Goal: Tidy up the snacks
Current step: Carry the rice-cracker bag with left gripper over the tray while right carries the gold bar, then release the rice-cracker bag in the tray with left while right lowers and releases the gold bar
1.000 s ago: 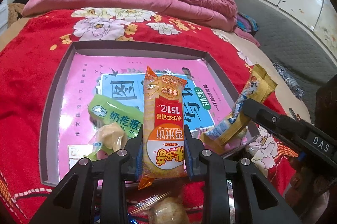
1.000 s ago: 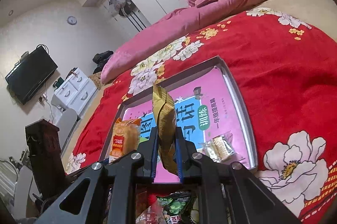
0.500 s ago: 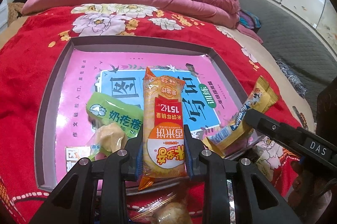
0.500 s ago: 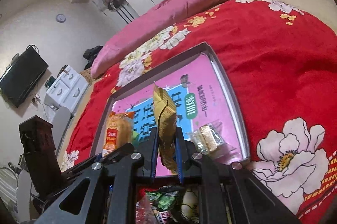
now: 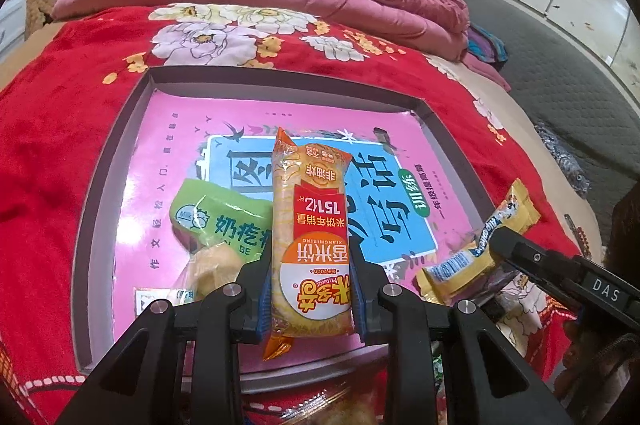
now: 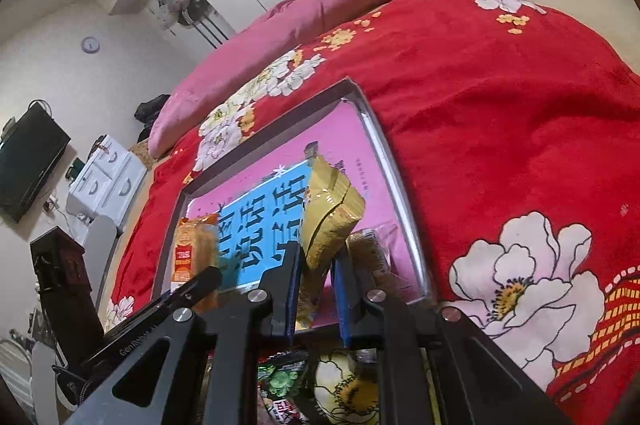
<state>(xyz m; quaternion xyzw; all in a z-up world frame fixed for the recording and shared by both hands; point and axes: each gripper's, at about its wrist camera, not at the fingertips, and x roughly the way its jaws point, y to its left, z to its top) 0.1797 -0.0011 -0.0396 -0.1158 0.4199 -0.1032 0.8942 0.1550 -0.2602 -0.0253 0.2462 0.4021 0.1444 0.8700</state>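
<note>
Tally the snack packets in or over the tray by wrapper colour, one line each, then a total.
Orange: 1, the rice cracker packet in the left gripper
Gold: 1, the gold packet in the right gripper
Green: 1, the green packet in the tray
Clear: 1, the clear packet in the tray
Total: 4

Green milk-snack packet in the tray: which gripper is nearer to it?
Left. The left gripper, holding the orange rice cracker pack, is right beside the green packet; the right gripper is across the tray.
</note>
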